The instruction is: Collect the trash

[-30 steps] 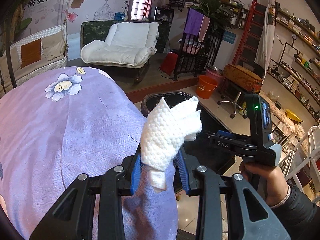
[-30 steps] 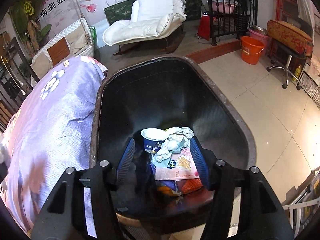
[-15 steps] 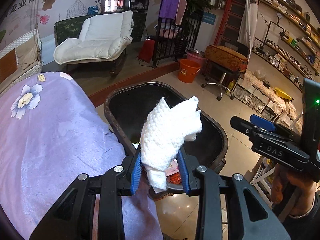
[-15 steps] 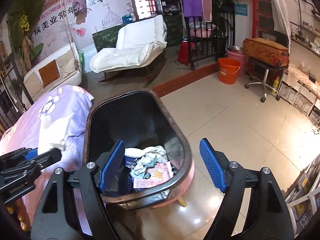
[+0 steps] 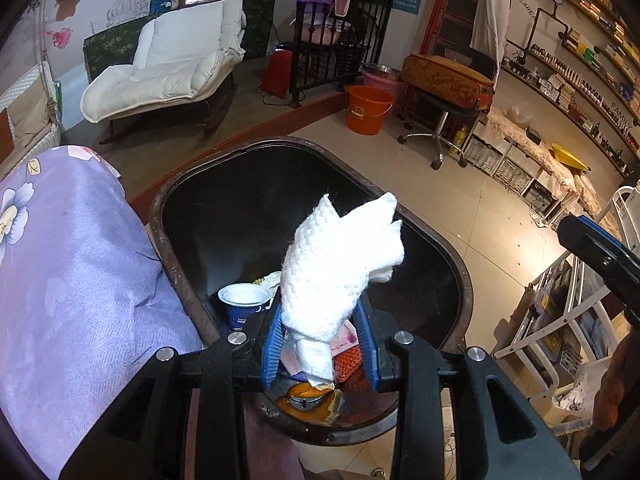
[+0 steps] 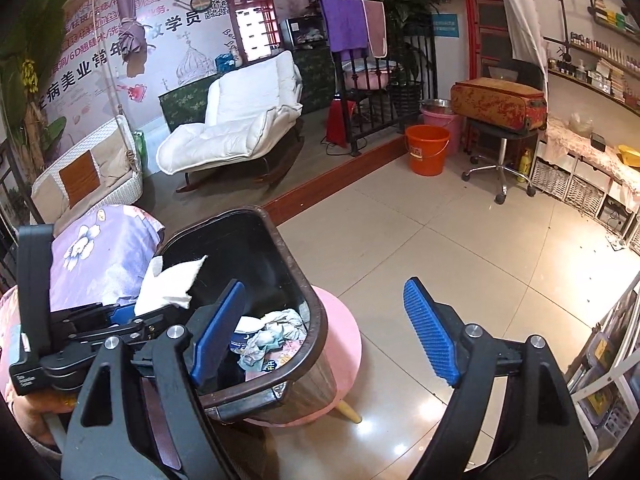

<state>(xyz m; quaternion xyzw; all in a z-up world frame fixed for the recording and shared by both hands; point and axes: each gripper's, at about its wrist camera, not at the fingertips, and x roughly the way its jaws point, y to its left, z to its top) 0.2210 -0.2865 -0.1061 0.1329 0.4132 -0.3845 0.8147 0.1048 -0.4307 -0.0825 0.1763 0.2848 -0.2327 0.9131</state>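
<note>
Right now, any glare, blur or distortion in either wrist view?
Left wrist: strong fisheye bending with dark corners; white tissue sharp, dark trash bin interior dim. Right wrist: lamp glare on the floor tiles; the nearest finger pads look slightly soft.

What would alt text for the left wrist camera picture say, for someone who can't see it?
The left claw grips a crumpled white paper towel above an open dark oval trash bin that already holds a blue yogurt cup and wrappers. A purple floral bedspread lies beside the bin.
</note>
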